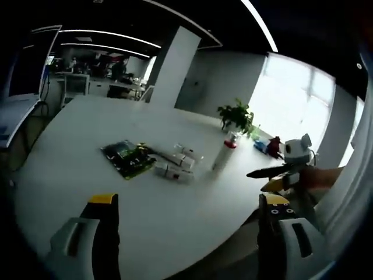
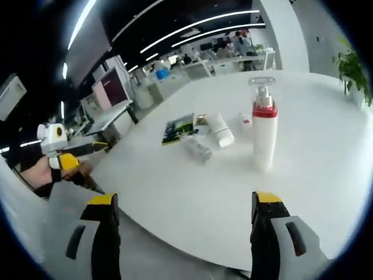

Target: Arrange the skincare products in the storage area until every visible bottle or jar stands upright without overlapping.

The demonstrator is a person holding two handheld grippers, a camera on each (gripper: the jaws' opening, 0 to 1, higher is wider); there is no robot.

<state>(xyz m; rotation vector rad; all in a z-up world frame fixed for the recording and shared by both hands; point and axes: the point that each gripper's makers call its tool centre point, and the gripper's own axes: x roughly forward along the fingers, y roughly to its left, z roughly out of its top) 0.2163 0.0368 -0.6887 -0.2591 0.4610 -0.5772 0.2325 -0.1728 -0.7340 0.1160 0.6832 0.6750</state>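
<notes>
A tall white pump bottle (image 2: 264, 128) with a red collar and clear cap stands upright on the white table (image 2: 192, 186); in the left gripper view the same pump bottle (image 1: 224, 155) stands mid-table. Several white tubes and small bottles (image 1: 175, 163) lie on their sides beside a green-and-black booklet (image 1: 128, 157). These lying tubes (image 2: 210, 137) and the booklet (image 2: 179, 128) sit left of the pump bottle. My left gripper (image 1: 189, 213) is open, short of the items. My right gripper (image 2: 183, 210) is open too, nothing between its jaws. The right gripper (image 1: 285, 172) shows at the right, the left gripper (image 2: 64, 154) at the left.
A potted plant (image 1: 238, 116) and small red and blue items (image 1: 269, 144) stand at the far side of the table. The plant (image 2: 352, 70) is at the right edge. Desks, monitors and people fill the office behind. A hand (image 2: 38, 175) holds the left gripper.
</notes>
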